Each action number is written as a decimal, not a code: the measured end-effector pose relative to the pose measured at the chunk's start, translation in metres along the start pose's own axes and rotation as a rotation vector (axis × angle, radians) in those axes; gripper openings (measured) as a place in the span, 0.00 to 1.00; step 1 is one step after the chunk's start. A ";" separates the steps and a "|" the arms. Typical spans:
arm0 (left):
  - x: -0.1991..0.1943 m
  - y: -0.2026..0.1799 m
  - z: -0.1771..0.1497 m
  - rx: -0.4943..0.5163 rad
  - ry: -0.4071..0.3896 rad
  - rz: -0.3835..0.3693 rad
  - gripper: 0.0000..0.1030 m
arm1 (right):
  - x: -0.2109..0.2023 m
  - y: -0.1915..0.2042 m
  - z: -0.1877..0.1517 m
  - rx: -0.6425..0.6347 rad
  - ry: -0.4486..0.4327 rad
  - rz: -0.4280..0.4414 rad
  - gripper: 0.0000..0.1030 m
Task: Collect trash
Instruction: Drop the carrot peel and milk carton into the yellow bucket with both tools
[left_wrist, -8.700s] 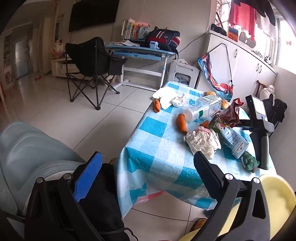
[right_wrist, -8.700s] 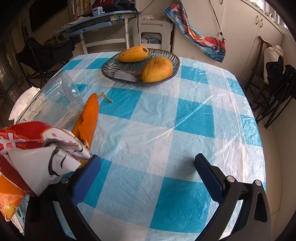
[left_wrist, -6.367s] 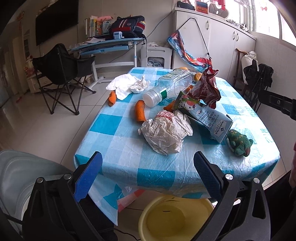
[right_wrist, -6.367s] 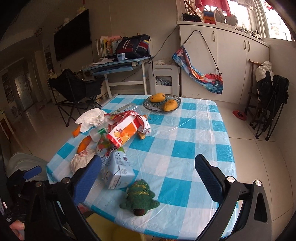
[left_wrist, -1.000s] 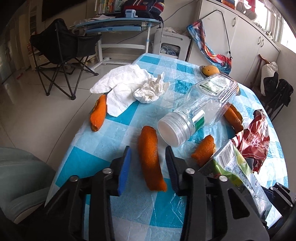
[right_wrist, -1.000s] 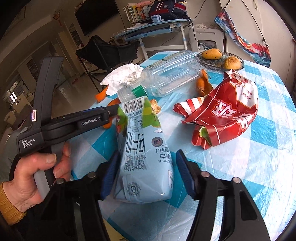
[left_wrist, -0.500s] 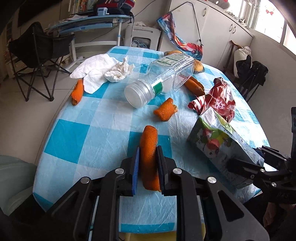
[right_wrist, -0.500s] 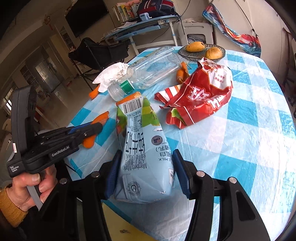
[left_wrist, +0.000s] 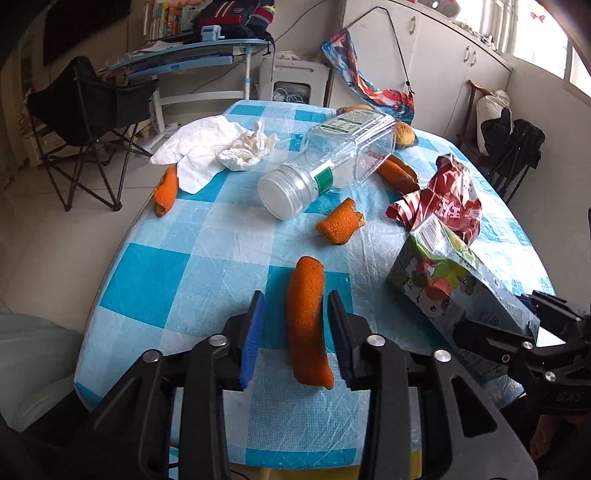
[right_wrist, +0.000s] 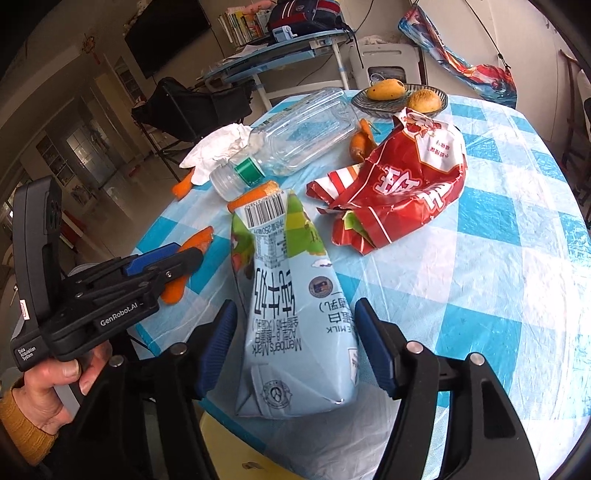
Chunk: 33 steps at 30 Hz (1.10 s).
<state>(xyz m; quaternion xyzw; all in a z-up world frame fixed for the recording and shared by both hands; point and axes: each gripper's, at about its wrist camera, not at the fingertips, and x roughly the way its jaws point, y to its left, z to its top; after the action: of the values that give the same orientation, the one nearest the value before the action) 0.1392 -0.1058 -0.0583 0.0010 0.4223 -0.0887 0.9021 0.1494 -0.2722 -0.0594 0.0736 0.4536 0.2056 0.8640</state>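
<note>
My left gripper (left_wrist: 295, 325) has its fingers parted around a long orange peel (left_wrist: 308, 325), which hangs between them over the table's near edge. My right gripper (right_wrist: 295, 336) has opened wider than the blue-and-green milk carton (right_wrist: 291, 314), which stays between its fingers above the yellow bin (right_wrist: 236, 458). The carton also shows in the left wrist view (left_wrist: 458, 291). On the blue checked tablecloth (left_wrist: 177, 280) lie a clear plastic bottle (left_wrist: 328, 162), a red snack bag (left_wrist: 443, 199), a smaller peel piece (left_wrist: 340, 221) and crumpled white tissues (left_wrist: 221, 147).
Another peel (left_wrist: 166, 188) lies at the table's left edge and one (left_wrist: 399, 171) behind the bottle. A fruit dish (right_wrist: 402, 96) stands at the far side. A black folding chair (left_wrist: 81, 114) and a desk (left_wrist: 195, 55) stand beyond.
Both grippers have opened: the left's fingers have parted from the orange peel and the right's have spread off the milk carton.
</note>
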 end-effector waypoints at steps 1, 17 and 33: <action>-0.001 -0.004 -0.001 0.025 -0.002 0.004 0.17 | -0.001 0.000 -0.001 0.002 0.000 0.010 0.54; -0.048 -0.010 -0.028 0.061 -0.080 0.008 0.15 | -0.025 0.015 -0.014 -0.006 -0.058 0.066 0.53; -0.096 0.010 -0.071 0.004 -0.100 0.011 0.15 | -0.053 0.061 -0.063 -0.055 -0.038 0.112 0.53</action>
<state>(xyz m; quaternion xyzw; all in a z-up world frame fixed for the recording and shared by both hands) 0.0261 -0.0748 -0.0317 0.0006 0.3764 -0.0844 0.9226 0.0544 -0.2434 -0.0368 0.0791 0.4265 0.2647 0.8613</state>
